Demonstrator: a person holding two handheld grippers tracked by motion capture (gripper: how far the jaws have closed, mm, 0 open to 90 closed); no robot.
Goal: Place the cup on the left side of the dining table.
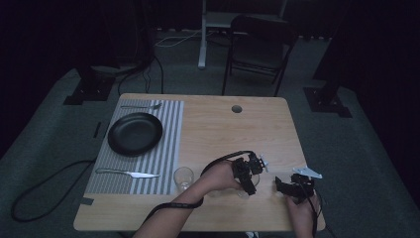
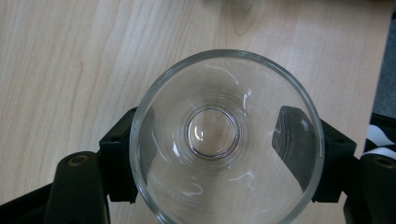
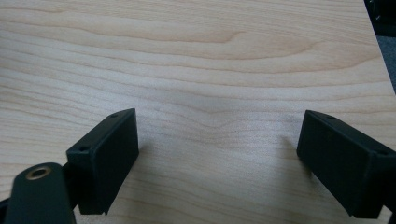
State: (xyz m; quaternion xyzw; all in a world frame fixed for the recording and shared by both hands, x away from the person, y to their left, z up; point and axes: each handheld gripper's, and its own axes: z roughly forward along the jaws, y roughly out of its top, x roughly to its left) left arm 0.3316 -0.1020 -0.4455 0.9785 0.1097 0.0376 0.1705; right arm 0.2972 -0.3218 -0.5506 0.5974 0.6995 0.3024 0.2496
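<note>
We have the left claw [image 2: 212, 154] straddling a clear drinking glass [image 2: 224, 140], its jaws against the glass's sides in what looks like a firm grip, near the counter's [image 1: 218, 124] front edge, right of a second glass [image 1: 183, 177] by the striped placemat [image 1: 166, 148]. The right claw [image 3: 217, 154] hangs open over bare wood. Judging from this, we're mid-pickup; next comes a steady, upright lift.

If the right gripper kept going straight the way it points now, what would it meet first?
Probably just the bare light wooden tabletop: the open right gripper has nothing between its black fingers, and it seems angled down at the wood, though depth is unclear.
</note>
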